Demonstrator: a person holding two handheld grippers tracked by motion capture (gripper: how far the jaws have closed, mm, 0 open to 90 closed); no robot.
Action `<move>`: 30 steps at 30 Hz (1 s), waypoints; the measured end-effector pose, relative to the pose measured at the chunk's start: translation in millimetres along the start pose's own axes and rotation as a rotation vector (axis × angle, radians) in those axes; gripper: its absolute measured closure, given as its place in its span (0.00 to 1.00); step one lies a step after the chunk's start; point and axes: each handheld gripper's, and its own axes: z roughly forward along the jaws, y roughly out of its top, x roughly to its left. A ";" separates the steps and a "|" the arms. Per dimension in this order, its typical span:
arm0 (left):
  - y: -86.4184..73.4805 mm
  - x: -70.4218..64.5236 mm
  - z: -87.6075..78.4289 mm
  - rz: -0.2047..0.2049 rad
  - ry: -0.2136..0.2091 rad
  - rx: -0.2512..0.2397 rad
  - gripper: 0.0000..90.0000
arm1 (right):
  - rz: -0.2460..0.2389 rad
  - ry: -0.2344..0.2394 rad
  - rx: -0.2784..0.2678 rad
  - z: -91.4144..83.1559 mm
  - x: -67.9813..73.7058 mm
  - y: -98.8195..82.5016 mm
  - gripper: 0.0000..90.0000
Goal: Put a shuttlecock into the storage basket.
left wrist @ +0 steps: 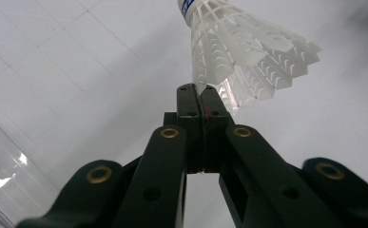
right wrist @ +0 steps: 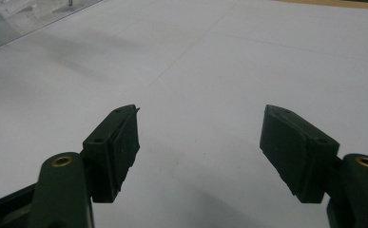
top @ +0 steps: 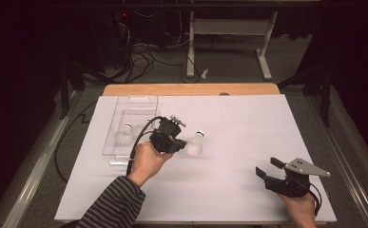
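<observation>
Left gripper clamps shuttlecock skirt edge, shuttlecock beyond tips.

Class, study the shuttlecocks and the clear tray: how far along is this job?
Done: one shuttlecock already sits in the clear tray. In hand: the left gripper is shut on the skirt edge of a second shuttlecock, beside the tray, over the white table. Left: likely getting that one into the tray. The right gripper rests open, holding nothing.

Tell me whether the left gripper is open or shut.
Shut. In the left gripper view, the left gripper has its jaws pressed together, pinching the skirt edge of the white shuttlecock.
</observation>
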 end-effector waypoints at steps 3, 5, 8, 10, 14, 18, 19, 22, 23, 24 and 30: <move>-0.9 1.8 -1.6 -0.002 0.001 0.000 1.00 | 0.001 0.000 0.000 0.0 0.1 0.0 0.33; -1.4 2.8 -2.6 -0.005 0.002 -0.002 1.00 | 0.001 0.000 0.000 0.0 0.2 0.0 0.33; -2.3 4.0 -4.0 -0.009 0.002 -0.002 1.00 | 0.001 -0.001 0.000 0.0 0.3 0.1 0.33; -3.2 5.0 -4.9 -0.010 0.003 -0.001 1.00 | 0.002 -0.001 0.000 0.0 0.3 0.0 0.33; -4.7 7.2 -7.1 -0.016 0.005 -0.006 1.00 | 0.000 0.000 0.000 0.0 0.3 0.1 0.33; -6.2 9.5 -9.5 -0.017 0.008 -0.005 1.00 | 0.000 0.000 0.000 0.0 0.4 0.1 0.33; -6.5 10.0 -10.2 -0.018 0.008 -0.005 1.00 | 0.000 0.000 0.000 0.0 0.4 0.1 0.33; -7.4 10.9 -12.1 -0.019 0.009 -0.009 1.00 | 0.000 0.000 0.000 0.0 0.4 0.1 0.33; -7.7 11.3 -12.8 -0.018 0.010 -0.007 1.00 | -0.002 0.000 -0.001 0.1 0.3 0.1 0.33; -8.1 11.7 -13.5 -0.020 0.011 -0.010 1.00 | 0.000 -0.001 0.000 0.0 0.4 0.1 0.33; -8.9 14.2 -17.6 -0.022 0.016 -0.011 1.00 | 0.000 0.000 0.000 0.0 0.4 0.1 0.33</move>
